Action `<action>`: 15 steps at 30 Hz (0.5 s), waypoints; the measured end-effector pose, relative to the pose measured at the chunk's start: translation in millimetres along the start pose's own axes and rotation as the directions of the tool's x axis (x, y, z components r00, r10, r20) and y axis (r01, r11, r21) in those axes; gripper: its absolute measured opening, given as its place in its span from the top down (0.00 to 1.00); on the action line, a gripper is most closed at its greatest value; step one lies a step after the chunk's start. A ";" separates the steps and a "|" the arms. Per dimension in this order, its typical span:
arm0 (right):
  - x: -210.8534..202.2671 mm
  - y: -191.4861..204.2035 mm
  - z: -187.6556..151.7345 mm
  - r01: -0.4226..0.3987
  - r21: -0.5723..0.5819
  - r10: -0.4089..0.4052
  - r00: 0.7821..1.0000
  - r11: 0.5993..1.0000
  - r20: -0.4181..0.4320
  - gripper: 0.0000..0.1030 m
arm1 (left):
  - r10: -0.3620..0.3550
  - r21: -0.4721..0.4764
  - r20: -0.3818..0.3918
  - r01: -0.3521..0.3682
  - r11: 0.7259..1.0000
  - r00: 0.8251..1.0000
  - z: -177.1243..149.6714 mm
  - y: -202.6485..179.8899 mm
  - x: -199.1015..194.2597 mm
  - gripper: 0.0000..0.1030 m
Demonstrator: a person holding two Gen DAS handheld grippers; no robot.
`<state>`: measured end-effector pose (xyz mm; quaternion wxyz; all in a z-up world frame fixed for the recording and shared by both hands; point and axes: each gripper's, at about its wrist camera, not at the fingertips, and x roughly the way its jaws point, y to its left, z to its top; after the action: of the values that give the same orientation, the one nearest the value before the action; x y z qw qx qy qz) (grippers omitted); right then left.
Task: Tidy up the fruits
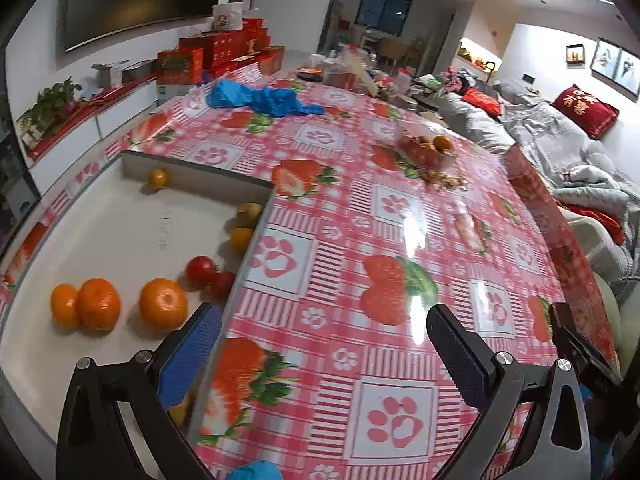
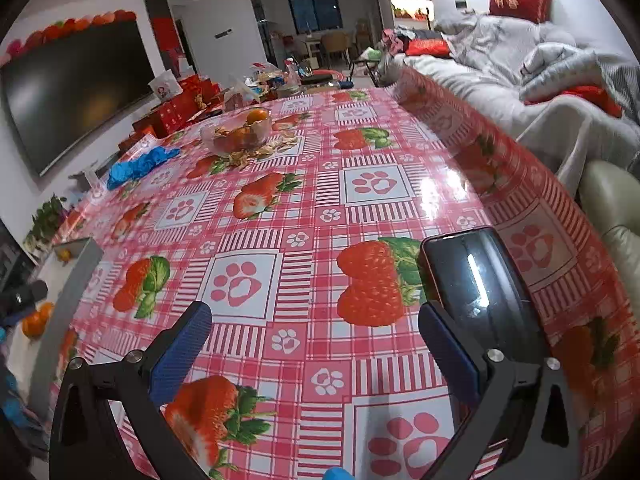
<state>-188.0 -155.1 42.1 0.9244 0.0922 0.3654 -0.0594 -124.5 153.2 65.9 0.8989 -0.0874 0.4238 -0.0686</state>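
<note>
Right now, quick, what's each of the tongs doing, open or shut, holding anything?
Left tongs: open, holding nothing, over the tray edge.
Right tongs: open, holding nothing, above the tablecloth.

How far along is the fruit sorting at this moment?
Partly done: oranges, red tomatoes and small yellow fruits already lie in the white tray. In hand: nothing; left gripper and right gripper are open. Left: fruit still in the clear bowl.
</note>
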 end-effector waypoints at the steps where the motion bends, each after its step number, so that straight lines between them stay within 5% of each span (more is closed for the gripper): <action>1: 0.7 2.5 1.1 0.004 -0.016 -0.004 1.000 1.000 0.002 0.00 | 0.002 -0.001 -0.007 -0.002 1.000 1.000 0.1 1.6 -1.6 0.00; 15: 13.6 0.2 2.3 0.020 0.005 -0.020 0.999 1.000 -0.045 0.00 | -0.009 0.079 -0.031 0.011 0.997 0.999 -4.3 -1.3 -14.5 0.00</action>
<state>-176.6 -156.0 34.5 0.9151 0.0923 0.3867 -0.0675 -137.0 154.4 74.4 0.8948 -0.0529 0.4339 -0.0912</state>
